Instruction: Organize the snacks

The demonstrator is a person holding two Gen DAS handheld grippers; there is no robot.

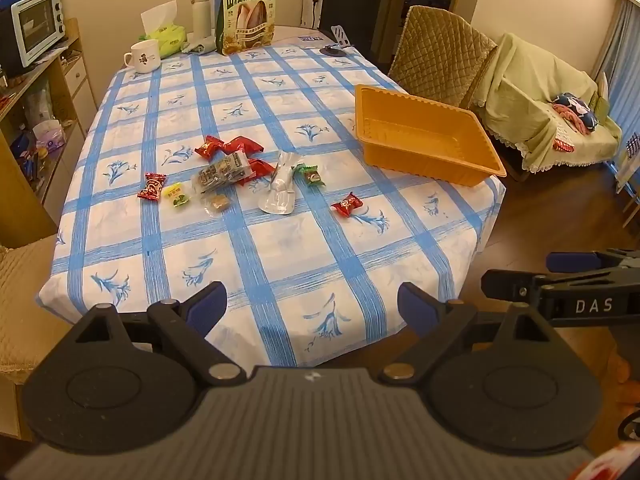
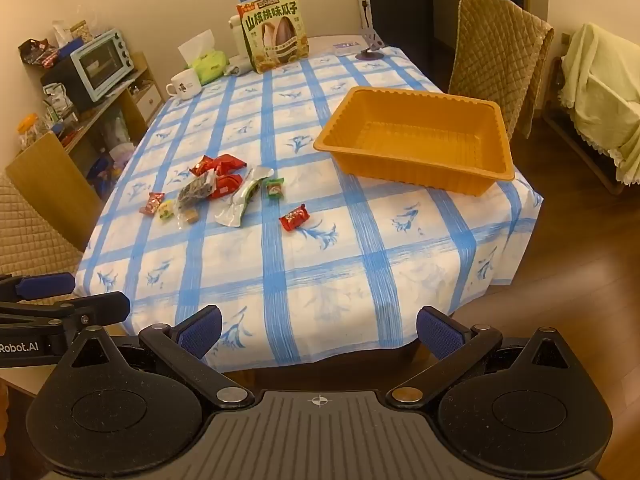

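Several small wrapped snacks lie loose in a cluster [image 1: 228, 174] [image 2: 212, 188] mid-table on the blue checked cloth: red packets, a dark packet, a silvery pouch [image 1: 280, 190] [image 2: 242, 202] and a green candy [image 1: 310, 176] [image 2: 275, 189]. One red candy [image 1: 347, 205] [image 2: 294, 217] lies apart, nearer the front. An orange plastic tray [image 1: 424, 136] [image 2: 416, 140] stands with nothing in it at the table's right side. My left gripper [image 1: 312, 308] and right gripper [image 2: 319, 330] hover over the table's near edge, both open, nothing between the fingers, well short of the snacks.
At the far end stand a large sunflower-seed bag [image 1: 248, 16] [image 2: 276, 32], a white mug [image 1: 142, 56] [image 2: 184, 84], a tissue pack [image 1: 164, 32] and a thermos [image 1: 202, 14]. Quilted chairs [image 1: 440, 56] [image 2: 496, 52] flank the table. A shelf with a toaster oven [image 1: 36, 26] lines the left wall.
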